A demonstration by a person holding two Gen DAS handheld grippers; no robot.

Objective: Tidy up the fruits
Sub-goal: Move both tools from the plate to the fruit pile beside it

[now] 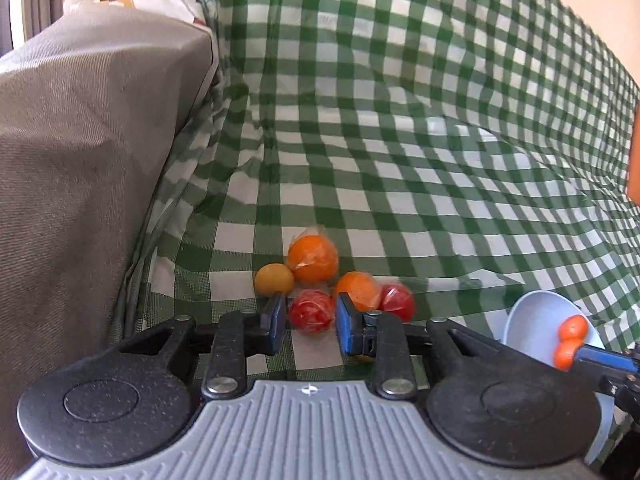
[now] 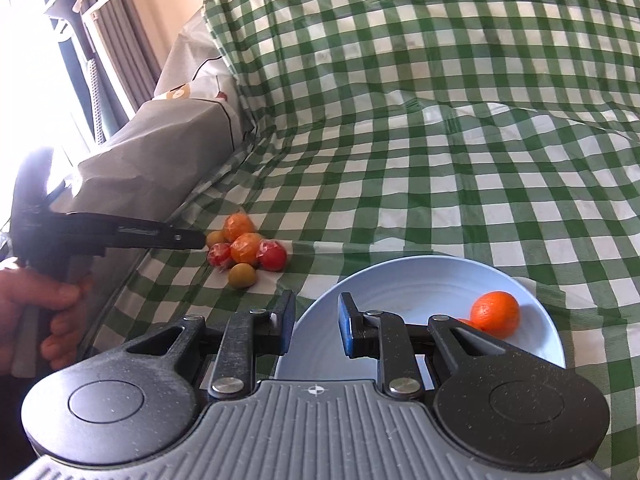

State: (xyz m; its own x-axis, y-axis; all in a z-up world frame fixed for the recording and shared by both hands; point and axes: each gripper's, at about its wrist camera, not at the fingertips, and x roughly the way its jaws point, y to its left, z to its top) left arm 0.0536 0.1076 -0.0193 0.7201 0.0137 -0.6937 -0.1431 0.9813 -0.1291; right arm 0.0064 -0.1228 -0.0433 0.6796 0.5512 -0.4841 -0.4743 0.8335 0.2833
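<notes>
Six wrapped fruits [image 2: 244,250] are lying clustered ahead of the left tool [image 1: 311,320], which is hanging released around a red fruit [image 1: 311,312]. Closing on it looks next. The right tool [image 2: 316,320] is idling released over the bowl [image 2: 400,280], two oranges [image 2: 495,314] lying inside.

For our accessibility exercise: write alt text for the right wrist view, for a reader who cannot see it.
An open right gripper hovers over the rim of a pale blue bowl holding an orange fruit on a green checked cloth. To the left, the left gripper reaches a small pile of wrapped fruits.
</notes>
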